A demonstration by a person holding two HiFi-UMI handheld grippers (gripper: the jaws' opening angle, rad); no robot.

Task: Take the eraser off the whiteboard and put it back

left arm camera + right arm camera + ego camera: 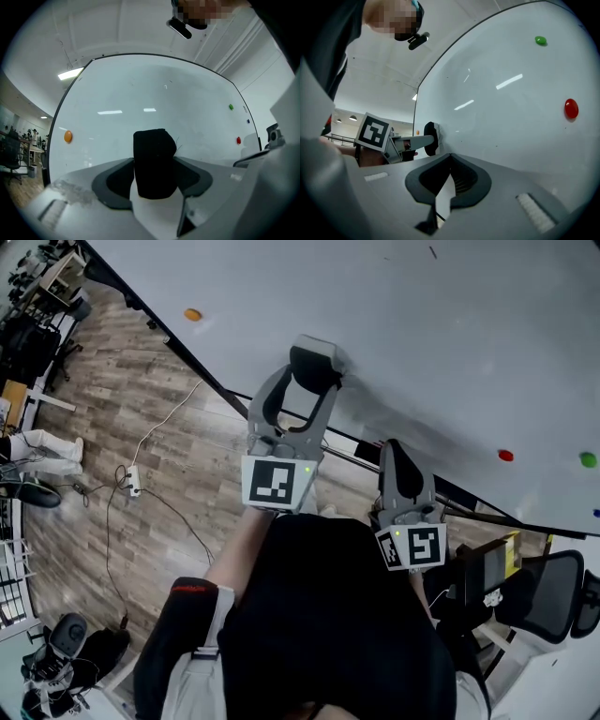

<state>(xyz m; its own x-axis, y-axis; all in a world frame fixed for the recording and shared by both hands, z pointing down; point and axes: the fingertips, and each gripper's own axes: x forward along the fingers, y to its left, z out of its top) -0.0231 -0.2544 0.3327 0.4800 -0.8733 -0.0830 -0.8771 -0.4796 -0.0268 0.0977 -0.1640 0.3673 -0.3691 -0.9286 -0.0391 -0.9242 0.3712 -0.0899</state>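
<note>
Eraser (154, 161) rests against the whiteboard (422, 343), directly ahead between the spread jaws of the left gripper (313, 369). Pads appear released, just clear of it. Its long axis runs across the jaw gap. Right gripper (393, 451) is closed, empty and farther off.
</note>
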